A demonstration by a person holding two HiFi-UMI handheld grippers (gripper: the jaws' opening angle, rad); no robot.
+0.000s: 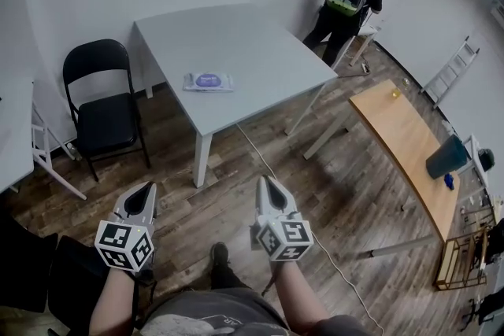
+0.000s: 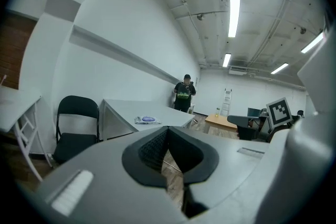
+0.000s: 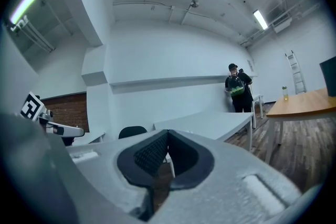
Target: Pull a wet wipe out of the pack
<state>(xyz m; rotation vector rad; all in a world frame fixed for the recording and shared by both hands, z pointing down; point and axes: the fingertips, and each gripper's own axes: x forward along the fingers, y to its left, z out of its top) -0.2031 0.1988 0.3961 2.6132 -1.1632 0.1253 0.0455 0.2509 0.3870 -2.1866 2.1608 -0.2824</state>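
I am standing on the wooden floor, well apart from the pale grey square table (image 1: 236, 43), and I am holding both grippers low in front of me, pointing toward it. The fingers of my left gripper (image 1: 146, 189) are lying together with nothing between them, and those of my right gripper (image 1: 264, 183) are doing the same. Each gripper view is showing its dark ribbed pads meeting along a closed seam.

The flat white pack of wet wipes with a purple oval label (image 1: 209, 82) is lying on the table, near the edge that is facing me and toward its left side. A black folding chair (image 1: 106, 102) is standing just beside the table on the left.

I am judging that I am only at the approach, since no part of the pull itself is under way and the pack looks unopened. Next I am going to need to get within reach of the table's near edge and open both sets of fingers. One gripper should be pinning the soft pack down while the other is lifting the label flap and pinching the top wipe. Unpinned, I expect the light pack would be rising with the wipe.
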